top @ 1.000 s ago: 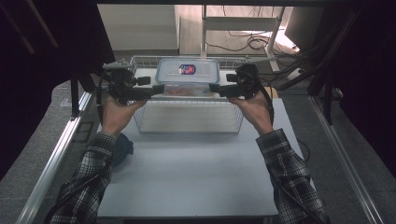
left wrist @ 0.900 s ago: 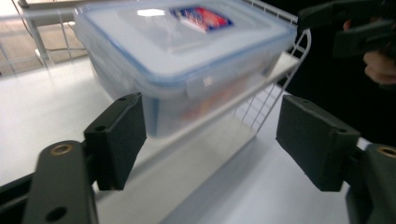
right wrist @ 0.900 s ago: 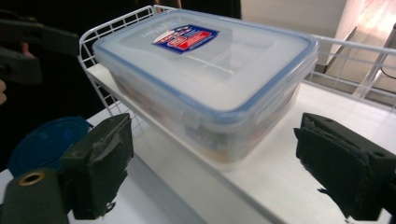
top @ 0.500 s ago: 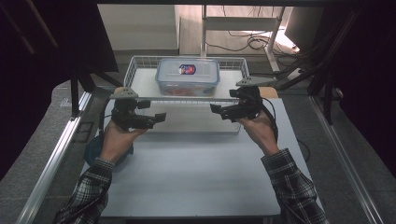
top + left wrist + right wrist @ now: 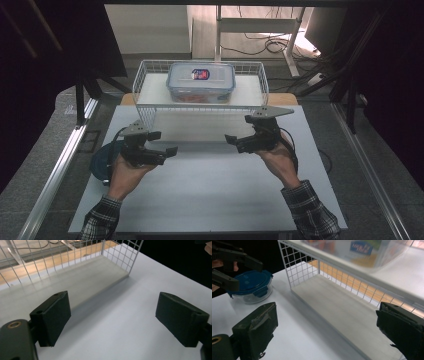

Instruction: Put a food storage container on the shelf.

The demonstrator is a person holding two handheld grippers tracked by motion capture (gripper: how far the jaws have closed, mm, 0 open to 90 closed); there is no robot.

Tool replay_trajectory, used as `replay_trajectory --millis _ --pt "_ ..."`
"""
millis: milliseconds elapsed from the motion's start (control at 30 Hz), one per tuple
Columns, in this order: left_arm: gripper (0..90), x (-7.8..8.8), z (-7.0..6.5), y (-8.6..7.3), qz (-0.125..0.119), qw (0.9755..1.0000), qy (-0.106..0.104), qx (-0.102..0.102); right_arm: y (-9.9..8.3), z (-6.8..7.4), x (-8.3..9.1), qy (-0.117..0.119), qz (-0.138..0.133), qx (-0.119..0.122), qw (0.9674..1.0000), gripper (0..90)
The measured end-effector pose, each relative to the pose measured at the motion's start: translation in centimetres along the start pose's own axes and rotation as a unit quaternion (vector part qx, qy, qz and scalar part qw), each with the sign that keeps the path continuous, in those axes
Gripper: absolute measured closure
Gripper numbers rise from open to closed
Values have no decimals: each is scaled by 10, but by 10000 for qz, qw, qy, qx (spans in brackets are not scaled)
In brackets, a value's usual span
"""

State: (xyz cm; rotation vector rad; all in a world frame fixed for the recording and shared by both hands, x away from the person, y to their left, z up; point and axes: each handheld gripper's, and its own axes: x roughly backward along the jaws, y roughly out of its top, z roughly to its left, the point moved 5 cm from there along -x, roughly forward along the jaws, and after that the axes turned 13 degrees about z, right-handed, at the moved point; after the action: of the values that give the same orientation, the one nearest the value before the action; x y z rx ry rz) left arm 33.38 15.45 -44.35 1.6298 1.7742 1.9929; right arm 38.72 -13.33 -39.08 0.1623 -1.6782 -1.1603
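Observation:
A clear lidded plastic box (image 5: pixel 201 82) with a red and blue label sits on top of a white wire rack (image 5: pixel 200 107) at the table's far side. My left gripper (image 5: pixel 165 143) hovers over the white table, in front of the rack's left end. Its jaws have just been opening and nothing is between them. In the left gripper view its gripper (image 5: pixel 112 300) faces the rack's lower board (image 5: pixel 82 282). My right gripper (image 5: pixel 234 142) hangs in front of the rack's right half. It too has just been opening and holds nothing. The right gripper view has its gripper (image 5: pixel 327 312) under the box (image 5: pixel 362 250).
A round glass container with a blue lid (image 5: pixel 100 157) stands at the table's left edge, beside my left hand, also in the right gripper view as the blue-lidded container (image 5: pixel 253 285). The white table (image 5: pixel 215 195) spreads toward me. Metal rails run along both sides; cables lie behind.
Both hands have drawn back from the box on the rack toward me and sunk lower over the table. The box stays on the rack. Both grippers' jaws have spread wider.

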Motion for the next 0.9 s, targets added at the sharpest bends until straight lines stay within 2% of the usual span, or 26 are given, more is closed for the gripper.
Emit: replay_trajectory --millis 267,333,400,467,600,700,833,900 --pt "91 -5 -13 -26 -18 10000 38 -8 -29 11 -8 2 51 42 10000 13" --pt "86 -6 -14 -30 61 10000 31 5 -36 12 -7 18 8 -22 10000 11" --pt "85 -6 -14 -36 63 9999 121 19 -41 13 -5 39 -48 -87 9999 11" --pt "81 -6 -16 -42 50 10000 56 63 -46 13 -5 42 46 -35 10000 9" --pt "74 -5 -21 -50 -21 10000 38 81 -57 14 -4 34 68 -73 9999 9" --pt "63 -6 -26 -55 -66 10000 31 19 -66 16 -4 -59 134 -23 9999 9" --pt "24 -13 -32 -63 145 9990 306 -290 -75 19 -4 -82 180 -25 9998 10" --pt "11 -16 -34 -67 150 9992 251 -285 -81 22 -4 -52 166 -61 9998 10"
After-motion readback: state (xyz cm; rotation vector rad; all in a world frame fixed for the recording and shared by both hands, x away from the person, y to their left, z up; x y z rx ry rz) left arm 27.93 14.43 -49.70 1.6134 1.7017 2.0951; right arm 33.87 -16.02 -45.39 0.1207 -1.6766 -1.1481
